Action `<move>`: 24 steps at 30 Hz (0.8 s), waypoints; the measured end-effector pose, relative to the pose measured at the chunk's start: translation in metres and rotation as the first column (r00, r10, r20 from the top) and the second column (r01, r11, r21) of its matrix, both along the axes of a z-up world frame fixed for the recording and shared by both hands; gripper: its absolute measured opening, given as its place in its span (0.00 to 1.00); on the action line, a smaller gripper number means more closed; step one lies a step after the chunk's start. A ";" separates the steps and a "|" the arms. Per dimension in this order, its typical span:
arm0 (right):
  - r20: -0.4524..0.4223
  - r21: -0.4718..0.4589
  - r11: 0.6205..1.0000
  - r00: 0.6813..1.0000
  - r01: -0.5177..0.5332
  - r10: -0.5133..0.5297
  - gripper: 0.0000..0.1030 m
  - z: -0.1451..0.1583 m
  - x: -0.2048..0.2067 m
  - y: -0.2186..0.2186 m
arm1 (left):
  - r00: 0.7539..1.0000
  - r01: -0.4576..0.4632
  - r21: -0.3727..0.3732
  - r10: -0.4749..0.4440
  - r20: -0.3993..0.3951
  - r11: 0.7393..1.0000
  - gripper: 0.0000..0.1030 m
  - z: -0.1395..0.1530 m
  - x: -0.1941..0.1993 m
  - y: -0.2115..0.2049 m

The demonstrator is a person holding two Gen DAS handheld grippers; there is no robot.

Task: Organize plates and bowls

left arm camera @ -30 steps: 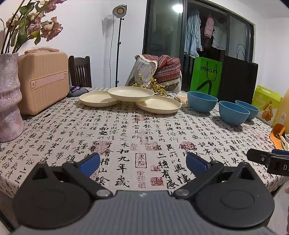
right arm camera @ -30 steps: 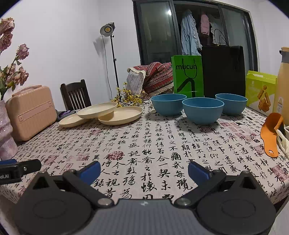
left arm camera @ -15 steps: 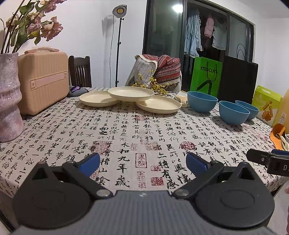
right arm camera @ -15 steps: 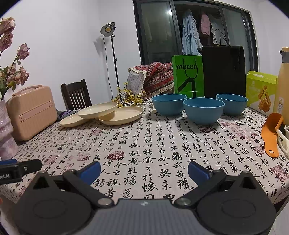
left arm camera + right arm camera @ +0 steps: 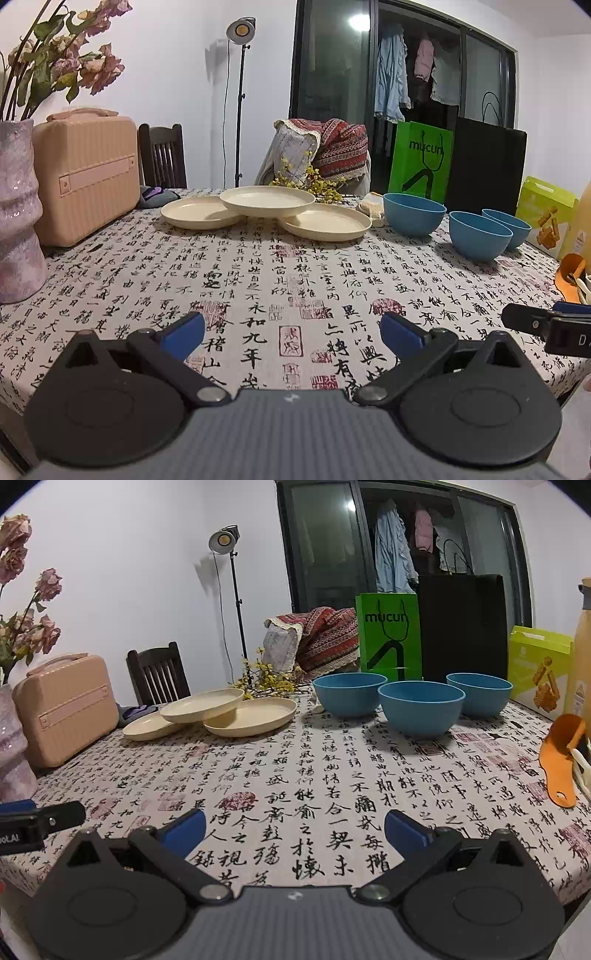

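Three cream plates sit at the far side of the table: a left plate [image 5: 201,217], a right plate [image 5: 325,222], and a middle plate [image 5: 267,200] resting across both. Three blue bowls [image 5: 413,214] [image 5: 480,235] [image 5: 508,225] stand to their right. In the right wrist view the plates [image 5: 202,705] are far left and the bowls [image 5: 421,708] far centre. My left gripper [image 5: 291,334] is open and empty at the near table edge. My right gripper [image 5: 294,828] is open and empty, also at the near edge, to the right of the left one.
The table wears a calligraphy cloth [image 5: 280,280]. A pink case [image 5: 85,173] and a vase with flowers [image 5: 16,210] stand at the left. Green [image 5: 421,160] and black bags [image 5: 485,168] stand behind the bowls. An orange spatula [image 5: 559,768] lies at the right edge.
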State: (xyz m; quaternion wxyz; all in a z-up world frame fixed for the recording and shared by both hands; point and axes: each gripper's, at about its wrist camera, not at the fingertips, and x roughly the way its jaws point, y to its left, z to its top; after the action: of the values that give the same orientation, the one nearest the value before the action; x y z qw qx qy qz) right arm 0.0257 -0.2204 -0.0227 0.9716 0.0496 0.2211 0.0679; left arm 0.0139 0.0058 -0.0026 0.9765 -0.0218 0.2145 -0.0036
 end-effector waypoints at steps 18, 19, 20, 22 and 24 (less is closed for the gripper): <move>-0.002 0.008 0.999 0.999 -0.035 0.035 1.00 0.008 0.030 0.012 | 1.000 -0.031 -0.018 0.031 0.002 0.999 1.00 0.000 0.023 0.017; -0.002 0.010 0.999 0.999 -0.037 0.037 1.00 0.009 0.032 0.013 | 0.999 -0.033 -0.021 0.033 0.001 0.999 1.00 0.000 0.025 0.018; -0.002 0.012 0.999 0.999 -0.040 0.040 1.00 0.009 0.034 0.014 | 0.999 -0.036 -0.025 0.036 -0.002 0.999 1.00 0.000 0.027 0.020; -0.005 0.018 0.999 0.999 -0.049 0.049 1.00 0.010 0.039 0.017 | 0.999 -0.044 -0.034 0.044 -0.008 0.998 1.00 0.001 0.031 0.023; -0.006 0.024 0.998 0.998 -0.056 0.056 1.00 0.010 0.044 0.019 | 0.999 -0.051 -0.039 0.050 -0.009 0.998 1.00 0.002 0.035 0.026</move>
State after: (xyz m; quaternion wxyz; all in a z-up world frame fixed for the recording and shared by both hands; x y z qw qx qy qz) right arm 0.0701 -0.2014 -0.0125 0.9679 0.0551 0.2249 0.0975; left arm 0.0487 0.0315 -0.0011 0.9748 -0.0463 0.2175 0.0170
